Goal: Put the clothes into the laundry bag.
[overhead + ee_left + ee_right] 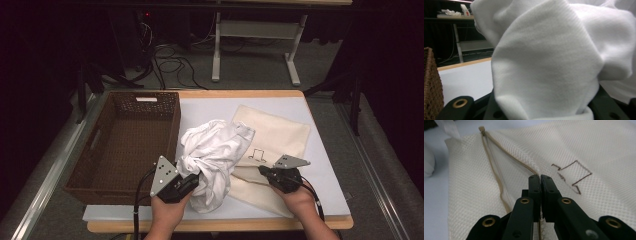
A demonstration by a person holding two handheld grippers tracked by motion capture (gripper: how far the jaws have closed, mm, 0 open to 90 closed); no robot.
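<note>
From above, the left claw (192,181) is clamped on a crumpled white garment (215,155) beside a brown wicker basket (125,145), and the right claw (263,171) pinches the edge of a cream mesh bag (275,135) lying flat on the tabletop (325,165). The left gripper view shows the white garment (554,57) bunched between the jaws. In the right gripper view the right claw (540,178) is pressed together on the mesh bag (584,147) by its zipper (496,170).
</note>
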